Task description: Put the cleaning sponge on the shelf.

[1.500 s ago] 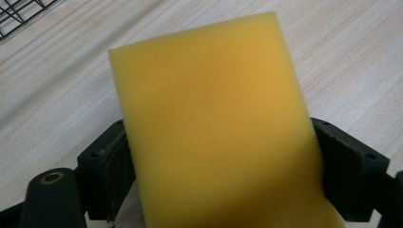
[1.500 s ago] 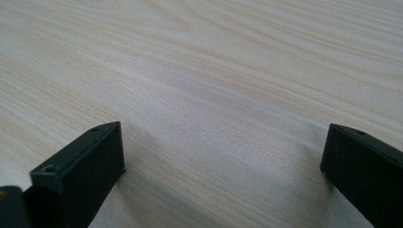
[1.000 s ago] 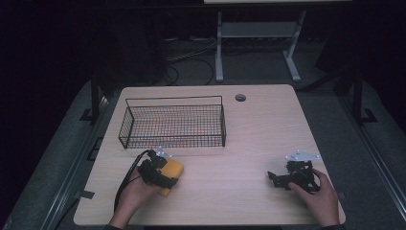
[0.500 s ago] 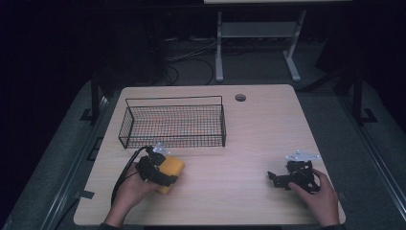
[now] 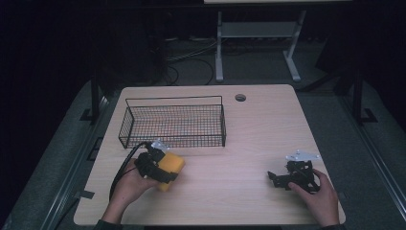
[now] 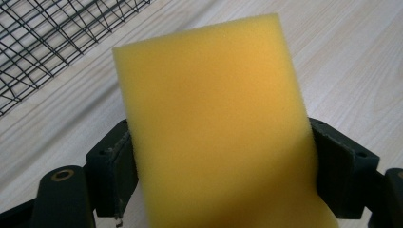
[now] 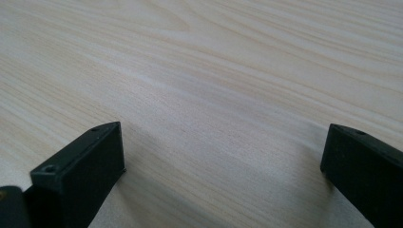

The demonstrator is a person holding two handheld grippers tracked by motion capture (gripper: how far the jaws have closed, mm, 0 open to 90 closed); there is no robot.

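1. The left hand-held gripper (image 5: 154,167) is squeezing a yellow sponge (image 5: 170,166) between its two black jaws. In the left gripper view the sponge (image 6: 216,128) sticks up past the jaws, and each jaw presses on one of its sides.

2. The sponge is near the front left part of the tabletop (image 5: 239,143). It seems to be lifted a little off the wood, but it is hard to be sure.

3. The wire basket (image 5: 172,123) sits just behind the sponge, farther from the person. It has nothing in it. In the left gripper view a corner of the basket (image 6: 52,42) shows at the top left, close by.

4. The job looks like putting the sponge in the basket. For that, the sponge has to go up, over the near wall of the basket, and then down inside. The way to go is forward and a little to the right.

5. The basket's long side runs left to right, so there is lots of room to drop the sponge in (the near wall is the one thing to clear).

6. The right hand-held gripper (image 5: 291,174) rests far off on the right of the tabletop. Its jaws are wide apart with nothing between them. The left hand is much nearer to the basket, so it should do the move.
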